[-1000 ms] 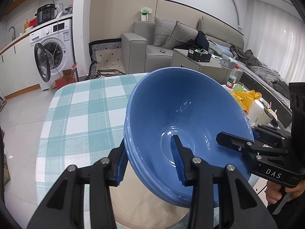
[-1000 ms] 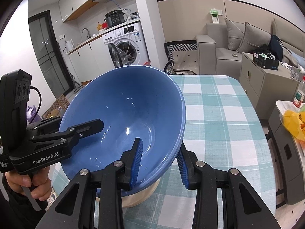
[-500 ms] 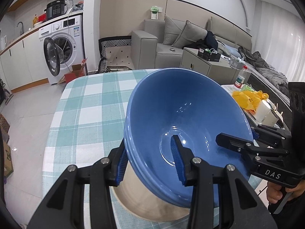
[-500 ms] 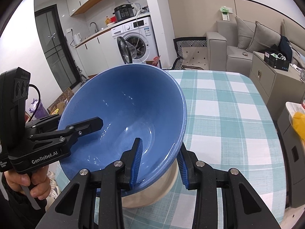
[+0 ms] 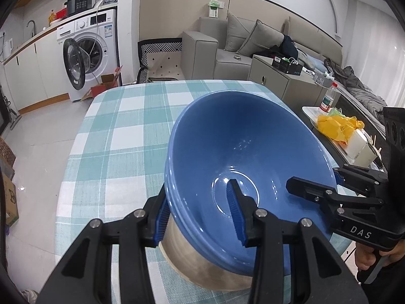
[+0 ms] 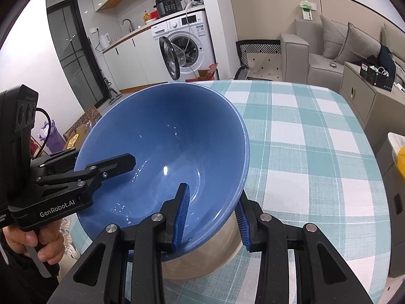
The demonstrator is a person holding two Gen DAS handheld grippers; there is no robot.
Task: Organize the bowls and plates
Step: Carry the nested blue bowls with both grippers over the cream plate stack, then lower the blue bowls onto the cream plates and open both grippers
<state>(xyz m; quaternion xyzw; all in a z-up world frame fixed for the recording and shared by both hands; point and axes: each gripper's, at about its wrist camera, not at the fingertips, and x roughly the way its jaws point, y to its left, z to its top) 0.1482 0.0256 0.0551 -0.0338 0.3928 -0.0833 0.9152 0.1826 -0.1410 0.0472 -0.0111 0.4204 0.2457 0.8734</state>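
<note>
- Washing machine [image 5: 88,58]: upper left of the left wrist view, door ajar; a black cooker [image 5: 79,1] sits on top.
- Checked tablecloth [image 5: 121,131]: teal and white, covering the table across the middle of both views.
- Left gripper [image 5: 200,215]: lower centre of the left wrist view, jaws partly closed and clamped on the bowl's near left rim, one blue pad outside the wall, one inside.
- Blue bowl [image 5: 243,152]: centre of the frame, tilted, held between both grippers; more blue rims show stacked just under it, with a beige underside below.
- Right gripper [image 6: 212,215]: lower centre of the right wrist view, jaws partly closed, gripping the bowl's right rim, one pad inside, one outside.
- Yellow bag [image 5: 339,126]: right edge, on a side table.
</note>
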